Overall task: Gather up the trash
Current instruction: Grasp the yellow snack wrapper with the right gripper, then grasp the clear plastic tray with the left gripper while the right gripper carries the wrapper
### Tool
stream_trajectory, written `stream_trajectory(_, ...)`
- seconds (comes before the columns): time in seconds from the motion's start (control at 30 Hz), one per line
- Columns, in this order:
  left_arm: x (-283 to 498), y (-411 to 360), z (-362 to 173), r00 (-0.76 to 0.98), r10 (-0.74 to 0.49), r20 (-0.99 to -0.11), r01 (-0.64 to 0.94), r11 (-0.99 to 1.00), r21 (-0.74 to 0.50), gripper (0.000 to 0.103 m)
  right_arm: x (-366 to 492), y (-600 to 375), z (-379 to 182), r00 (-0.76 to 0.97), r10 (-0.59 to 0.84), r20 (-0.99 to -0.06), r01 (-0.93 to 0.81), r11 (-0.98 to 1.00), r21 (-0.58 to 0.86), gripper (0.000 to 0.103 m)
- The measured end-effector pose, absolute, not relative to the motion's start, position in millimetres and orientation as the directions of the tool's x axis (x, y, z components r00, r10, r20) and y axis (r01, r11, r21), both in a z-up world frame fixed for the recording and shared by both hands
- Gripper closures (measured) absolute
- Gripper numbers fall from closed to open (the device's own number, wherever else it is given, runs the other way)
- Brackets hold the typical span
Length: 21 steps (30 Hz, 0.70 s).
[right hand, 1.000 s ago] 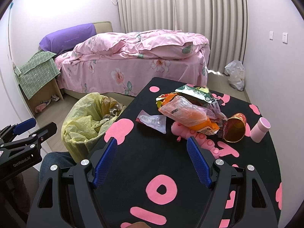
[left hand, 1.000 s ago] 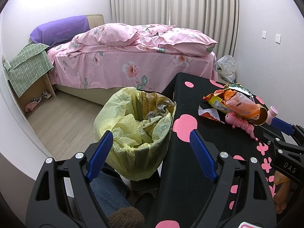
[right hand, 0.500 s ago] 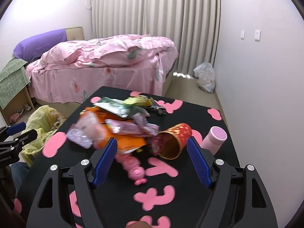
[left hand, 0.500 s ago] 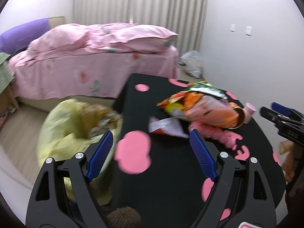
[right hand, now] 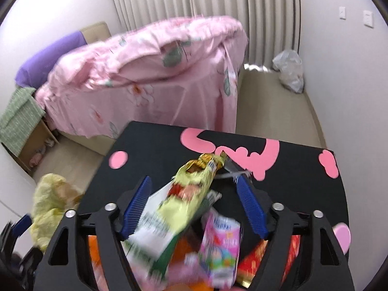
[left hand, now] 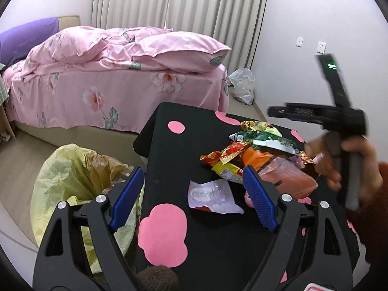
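Swinging across the desk [left hand: 169, 150], your right tool [right hand: 194, 203] has left the bare cloth near you and now hangs over the wrapper pile [left hand: 257, 160], its jaws having just been closing a little but standing wide, with a yellow-green packet [right hand: 184, 198] lying between them. The frame is blurred, so I cannot tell whether either pad presses the packet; it reads as not yet gripped. Your left tool [left hand: 191, 194] has turned from the bin [left hand: 80, 177] toward the desk and now looks over a clear flat wrapper [left hand: 213, 195]; its jaws gape with nothing in them. The trash sits heaped on the far right part of the desk, and the yellow-lined bin stands on the floor just beside the desk's left edge, already part filled. This means that you are at the start of another pick: squeeze on the packet, then carry it left to the bin. The pile is loose, so a neighbouring wrapper may drag along.
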<state>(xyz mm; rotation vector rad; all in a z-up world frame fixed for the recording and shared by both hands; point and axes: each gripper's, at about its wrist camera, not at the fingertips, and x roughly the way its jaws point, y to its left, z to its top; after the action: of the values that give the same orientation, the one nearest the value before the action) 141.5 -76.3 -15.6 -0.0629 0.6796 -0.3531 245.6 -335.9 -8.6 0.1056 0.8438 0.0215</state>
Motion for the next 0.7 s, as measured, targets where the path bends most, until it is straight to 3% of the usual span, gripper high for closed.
stream_trajectory(0.2, 155, -66, -23, 0.703, -0.375, -0.604, 0.309, 0.926, -0.216, 0.024, 269, -346, -37, 0.564, 0.118, -0.817, 0.023, 0.987, 0.159, 0.06)
stream_trajectory(0.23, 159, -65, -22, 0.7, -0.386, -0.602, 0.311, 0.922, -0.23, 0.024, 267, -347, -39, 0.558, 0.15, -0.816, 0.006, 0.983, 0.184, 0.07)
stream_trajectory(0.37, 166, -71, -16, 0.702, -0.394, -0.593, 0.326, 0.918, -0.225, 0.024, 252, -347, -37, 0.55, 0.232, -0.802, -0.073, 0.97, 0.23, 0.086)
stream_trajectory(0.47, 165, -76, -16, 0.691, -0.415, -0.592, 0.35, 0.908, -0.229, 0.024, 230, -350, -27, 0.577, 0.265, -0.772, -0.111, 0.963, 0.247, 0.087)
stream_trajectory(0.7, 162, -103, -47, 0.576, -0.452, -0.681, 0.416, 0.879, -0.231, 0.016, 165, -373, 7, 0.689, 0.25, -0.68, -0.106, 0.963, 0.247, 0.087)
